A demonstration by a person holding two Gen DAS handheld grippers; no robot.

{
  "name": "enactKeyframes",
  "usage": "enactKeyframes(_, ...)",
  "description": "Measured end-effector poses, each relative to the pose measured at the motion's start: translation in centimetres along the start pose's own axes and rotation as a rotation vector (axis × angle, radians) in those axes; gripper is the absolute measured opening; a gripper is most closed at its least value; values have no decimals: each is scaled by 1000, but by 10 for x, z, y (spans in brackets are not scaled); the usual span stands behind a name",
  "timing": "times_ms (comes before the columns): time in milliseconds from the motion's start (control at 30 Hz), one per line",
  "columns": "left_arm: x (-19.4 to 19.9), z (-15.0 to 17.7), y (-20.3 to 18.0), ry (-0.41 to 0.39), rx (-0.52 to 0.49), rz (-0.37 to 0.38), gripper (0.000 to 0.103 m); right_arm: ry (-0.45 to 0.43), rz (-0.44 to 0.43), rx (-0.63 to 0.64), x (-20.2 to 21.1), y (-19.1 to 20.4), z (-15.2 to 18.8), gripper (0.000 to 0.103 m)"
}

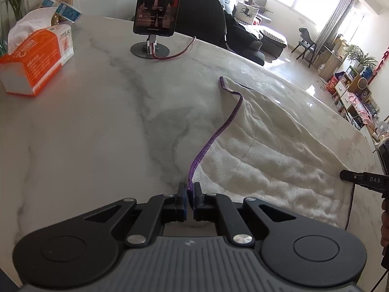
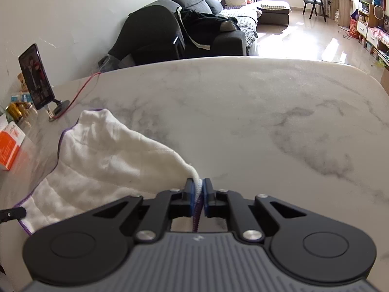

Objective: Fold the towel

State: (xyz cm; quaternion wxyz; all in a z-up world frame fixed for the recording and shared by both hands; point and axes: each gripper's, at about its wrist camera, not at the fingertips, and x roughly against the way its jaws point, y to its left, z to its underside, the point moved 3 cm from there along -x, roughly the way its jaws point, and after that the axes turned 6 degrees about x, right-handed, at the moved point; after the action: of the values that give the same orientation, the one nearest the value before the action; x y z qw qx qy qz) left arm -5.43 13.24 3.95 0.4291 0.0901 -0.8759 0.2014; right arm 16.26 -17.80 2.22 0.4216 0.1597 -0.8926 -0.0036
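White marble table (image 2: 267, 102), both tools pinching towel (image 1: 262, 150) corners, sofa (image 2: 194, 24) behind, sunlit floor (image 2: 304, 39)

White quilted towel (image 1: 262, 150), purple-stitched edge; grey-veined white marble table (image 1: 97, 133); orange-and-white tissue box (image 1: 36, 58).
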Motion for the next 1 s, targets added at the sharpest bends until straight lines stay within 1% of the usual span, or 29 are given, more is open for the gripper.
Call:
enactKeyframes(200, -4, 5, -12, 19, -43, 27, 4, -33, 31, 22, 13, 1, -2, 7)
enactKeyframes(300, -5, 8, -16, 30, -61, 26, 4, -49, 47, 33, 19, 2, -3, 8)
enactKeyframes(367, -6, 7, -16, 39, -71, 16, 11, -60, 57, 40, 23, 2, -4, 8)
enactKeyframes(400, -6, 6, -17, 42, -76, 9, 12, -66, 62, 44, 25, 3, -4, 8)
enactKeyframes(433, -5, 5, -17, 43, -80, 4, 19, -71, 67, 47, 27, 3, -5, 8)
enactKeyframes(467, -4, 4, -16, 37, -77, 2, 34, -77, 73, 51, 30, 3, -5, 8)
enactKeyframes(533, 0, 1, -15, 15, -68, 0, 49, -88, 83, 58, 34, 4, -6, 8)
enactKeyframes(633, 7, -4, -16, 0, -54, 10, 50, -106, 47, 88, 39, 17, -8, 8)
enactKeyframes(733, 10, -9, -19, 0, -37, 41, 50, -116, 4, 120, 42, 31, -7, 8)
enactKeyframes(867, 8, -18, -32, 19, -23, 135, 50, -103, -49, 132, 41, 40, -3, 8)
enactKeyframes(933, 5, -20, -42, 40, -22, 189, 50, -96, -75, 137, 40, 45, -1, 8)
enactKeyframes(1000, 0, -21, -52, 58, -23, 227, 50, -89, -102, 143, 40, 50, 1, 8)
